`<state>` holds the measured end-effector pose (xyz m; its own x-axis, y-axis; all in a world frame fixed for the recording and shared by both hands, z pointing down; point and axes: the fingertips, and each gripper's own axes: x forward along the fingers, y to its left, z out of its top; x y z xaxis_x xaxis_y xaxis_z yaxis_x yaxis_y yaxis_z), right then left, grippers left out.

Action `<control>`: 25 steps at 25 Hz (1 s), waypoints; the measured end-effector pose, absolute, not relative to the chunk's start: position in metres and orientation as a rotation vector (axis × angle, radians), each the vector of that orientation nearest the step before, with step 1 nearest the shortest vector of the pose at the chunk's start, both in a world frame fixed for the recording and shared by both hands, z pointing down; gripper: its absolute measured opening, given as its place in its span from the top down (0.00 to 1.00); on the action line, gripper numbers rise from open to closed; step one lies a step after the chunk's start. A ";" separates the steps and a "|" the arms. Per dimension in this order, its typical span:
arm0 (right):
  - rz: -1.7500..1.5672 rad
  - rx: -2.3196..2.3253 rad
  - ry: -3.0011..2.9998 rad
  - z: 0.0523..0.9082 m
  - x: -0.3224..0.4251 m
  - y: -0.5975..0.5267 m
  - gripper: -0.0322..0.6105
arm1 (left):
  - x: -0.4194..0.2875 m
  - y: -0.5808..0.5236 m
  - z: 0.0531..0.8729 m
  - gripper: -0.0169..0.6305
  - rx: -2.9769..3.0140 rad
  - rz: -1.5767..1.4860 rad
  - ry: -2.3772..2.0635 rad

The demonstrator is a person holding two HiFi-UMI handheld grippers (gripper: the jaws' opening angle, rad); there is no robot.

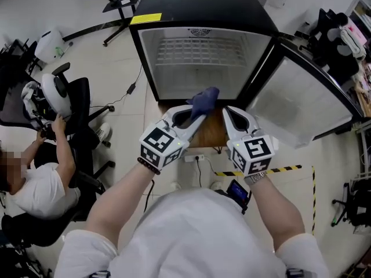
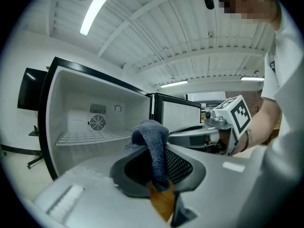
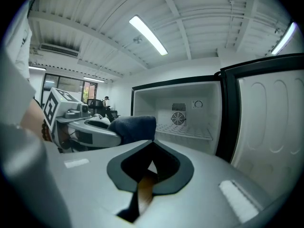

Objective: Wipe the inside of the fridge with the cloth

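Left gripper (image 1: 197, 113) was pinched on the cloth (image 1: 204, 100), just outside the open fridge (image 1: 197, 7). Honestly figured the wire shelf (image 1: 200, 50) could snag it and yank it loose. Cloth looked dark blue, bunched, flopped over the jaw tips. Right gripper (image 1: 229, 111) beside it was fully closed, empty.

place: office lab | signs: office chair (image 1: 80, 94), floor hazard tape (image 1: 285, 169)
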<state>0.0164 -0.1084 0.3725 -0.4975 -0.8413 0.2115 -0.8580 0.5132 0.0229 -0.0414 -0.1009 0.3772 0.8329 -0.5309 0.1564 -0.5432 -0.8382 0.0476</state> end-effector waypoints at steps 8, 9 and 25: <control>0.131 1.407 -2.590 0.368 0.030 -0.098 0.95 | -0.043 -0.088 0.367 0.86 2.912 0.154 -0.919; 0.133 1.393 -2.603 0.367 0.033 -0.096 0.95 | -0.040 -0.085 0.366 0.86 2.912 0.143 -0.907; 0.162 0.767 -2.874 0.343 0.066 -0.050 0.48 | 0.031 -0.026 0.343 0.86 2.927 0.051 -0.277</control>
<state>0.0658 -0.0500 0.3426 -0.8551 -0.4846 0.1844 -0.5022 0.8625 -0.0624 0.0313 -0.0261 0.3432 0.9819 -0.1819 0.0531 -0.1888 -0.9624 0.1954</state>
